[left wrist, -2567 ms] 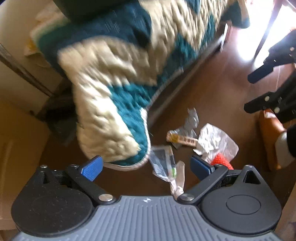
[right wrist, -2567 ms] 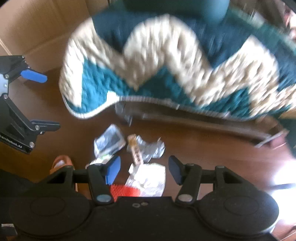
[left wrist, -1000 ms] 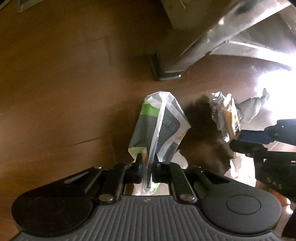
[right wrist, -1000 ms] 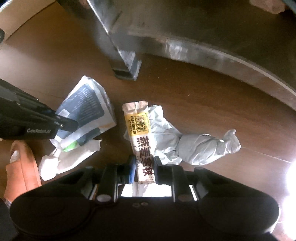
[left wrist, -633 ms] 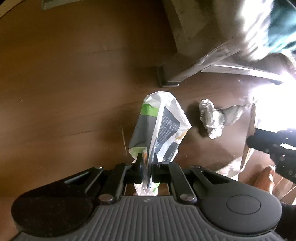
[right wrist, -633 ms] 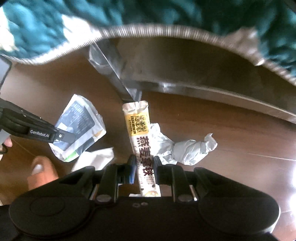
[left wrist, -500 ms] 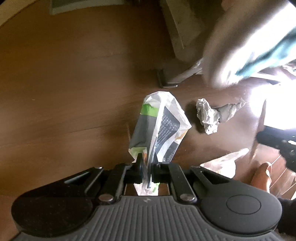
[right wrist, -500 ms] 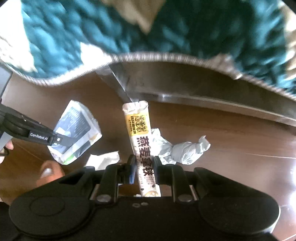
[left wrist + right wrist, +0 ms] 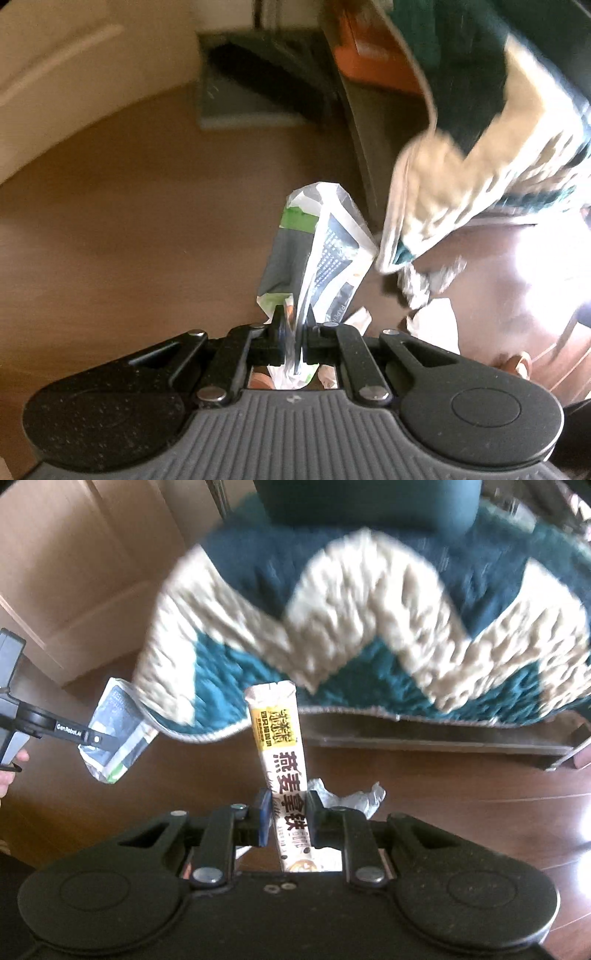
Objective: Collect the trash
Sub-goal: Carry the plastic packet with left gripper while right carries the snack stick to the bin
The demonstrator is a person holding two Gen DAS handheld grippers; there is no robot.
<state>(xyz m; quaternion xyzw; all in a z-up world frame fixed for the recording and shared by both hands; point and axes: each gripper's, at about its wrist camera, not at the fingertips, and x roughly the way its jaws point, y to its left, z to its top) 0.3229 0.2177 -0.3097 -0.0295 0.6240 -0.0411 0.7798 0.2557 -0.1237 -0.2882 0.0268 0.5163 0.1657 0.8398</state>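
We find both pieces lifted clear of the floor since a second ago: left gripper (image 9: 293, 325) jaws clenched on the grey-green packet (image 9: 314, 251), right gripper (image 9: 286, 821) grasping the sachet (image 9: 282, 760); crumpled wrapper (image 9: 351, 797) remains below

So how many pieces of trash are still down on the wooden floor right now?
2 visible: a crumpled grey foil wrapper just beyond the right gripper, and a white crumpled tissue right of the left gripper. The quilt may hide more.
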